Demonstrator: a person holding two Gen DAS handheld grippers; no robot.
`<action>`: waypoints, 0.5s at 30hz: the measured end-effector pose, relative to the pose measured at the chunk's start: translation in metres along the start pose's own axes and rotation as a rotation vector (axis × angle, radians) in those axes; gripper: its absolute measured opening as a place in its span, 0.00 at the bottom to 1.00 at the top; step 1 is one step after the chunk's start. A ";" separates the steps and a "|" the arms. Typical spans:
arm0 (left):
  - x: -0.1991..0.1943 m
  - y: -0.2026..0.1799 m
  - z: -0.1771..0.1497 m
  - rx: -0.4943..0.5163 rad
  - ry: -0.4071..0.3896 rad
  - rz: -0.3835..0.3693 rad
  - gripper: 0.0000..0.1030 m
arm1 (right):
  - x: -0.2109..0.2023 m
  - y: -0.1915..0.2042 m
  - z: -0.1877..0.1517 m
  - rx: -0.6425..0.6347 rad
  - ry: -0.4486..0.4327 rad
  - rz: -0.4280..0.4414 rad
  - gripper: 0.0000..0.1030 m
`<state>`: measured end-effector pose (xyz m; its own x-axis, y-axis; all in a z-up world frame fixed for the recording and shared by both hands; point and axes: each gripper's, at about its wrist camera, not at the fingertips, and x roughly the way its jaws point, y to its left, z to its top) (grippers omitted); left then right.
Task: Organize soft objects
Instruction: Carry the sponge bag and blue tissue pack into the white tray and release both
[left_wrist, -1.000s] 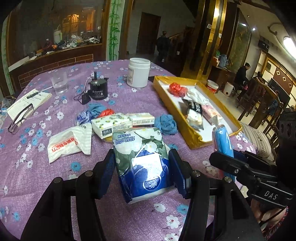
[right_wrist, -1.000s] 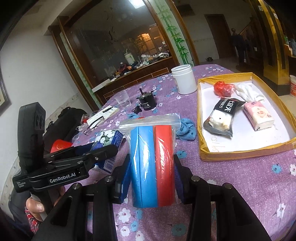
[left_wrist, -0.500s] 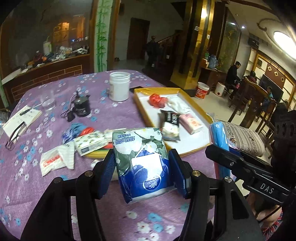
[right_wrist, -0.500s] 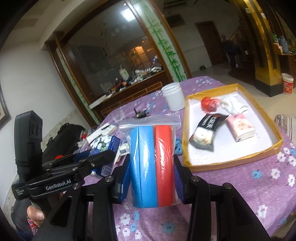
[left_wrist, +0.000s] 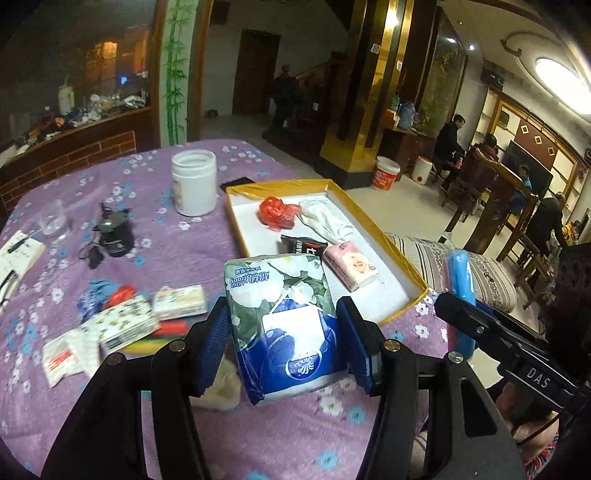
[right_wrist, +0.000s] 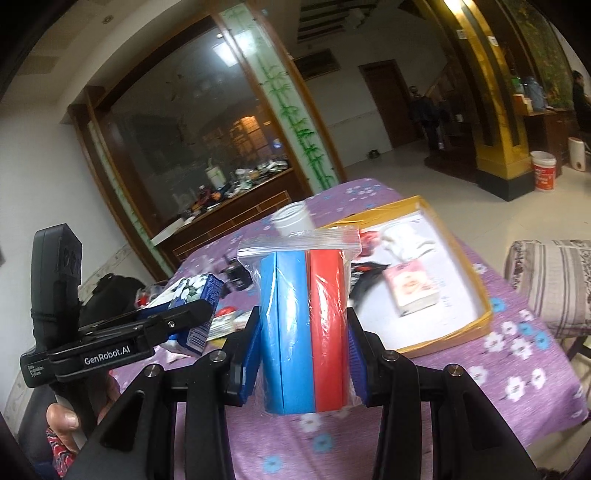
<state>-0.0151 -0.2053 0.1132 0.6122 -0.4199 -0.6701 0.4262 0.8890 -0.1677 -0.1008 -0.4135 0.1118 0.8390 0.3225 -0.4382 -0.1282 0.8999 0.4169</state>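
Tissue pack (left_wrist: 284, 321) with white flowers and a blue base sits clamped between the blue pads of the left gripper (left_wrist: 284, 343), held above the purple flowered tablecloth (left_wrist: 155, 229). The left wrist view alone shows the loose pile on the cloth at left: a small flowered pack (left_wrist: 125, 326), a paler pack (left_wrist: 180, 301), a white sachet with red print (left_wrist: 61, 360), a blue cloth (left_wrist: 98, 290) and something cream-coloured (left_wrist: 221, 387) under the left finger. It also shows a white jar (left_wrist: 194, 182), a drinking glass (left_wrist: 54, 219) and a dark round device (left_wrist: 116, 236)

The right wrist view alone shows the zip bag (right_wrist: 304, 325) face on: clear plastic around blue and red pieces, standing upright and squeezed between the pads of the right gripper (right_wrist: 303, 354). In the left view only its blue edge appears, at the far right.

Both views take in the yellow-rimmed tray (left_wrist: 380, 240), which lies ahead and holds a red crumpled bag (left_wrist: 277, 212), a white cloth (left_wrist: 325, 218), a black packet (left_wrist: 301, 245) and a pink pack (left_wrist: 351, 266)

Both grippers tilt downward toward the table, side by side. A hand (right_wrist: 64, 421) shows at the handle of the left gripper in the right view
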 end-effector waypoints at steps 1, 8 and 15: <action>0.007 0.000 0.002 -0.001 0.010 -0.003 0.55 | 0.003 -0.004 0.001 0.005 0.004 -0.006 0.41; 0.063 -0.004 0.033 0.002 0.070 0.003 0.55 | 0.037 -0.032 0.016 0.024 0.060 -0.064 0.41; 0.117 0.000 0.079 -0.017 0.121 0.028 0.55 | 0.081 -0.055 0.063 -0.011 0.124 -0.145 0.41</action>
<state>0.1085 -0.2688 0.0920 0.5388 -0.3703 -0.7567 0.3975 0.9037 -0.1591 0.0079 -0.4551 0.1036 0.7778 0.2227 -0.5877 -0.0173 0.9423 0.3342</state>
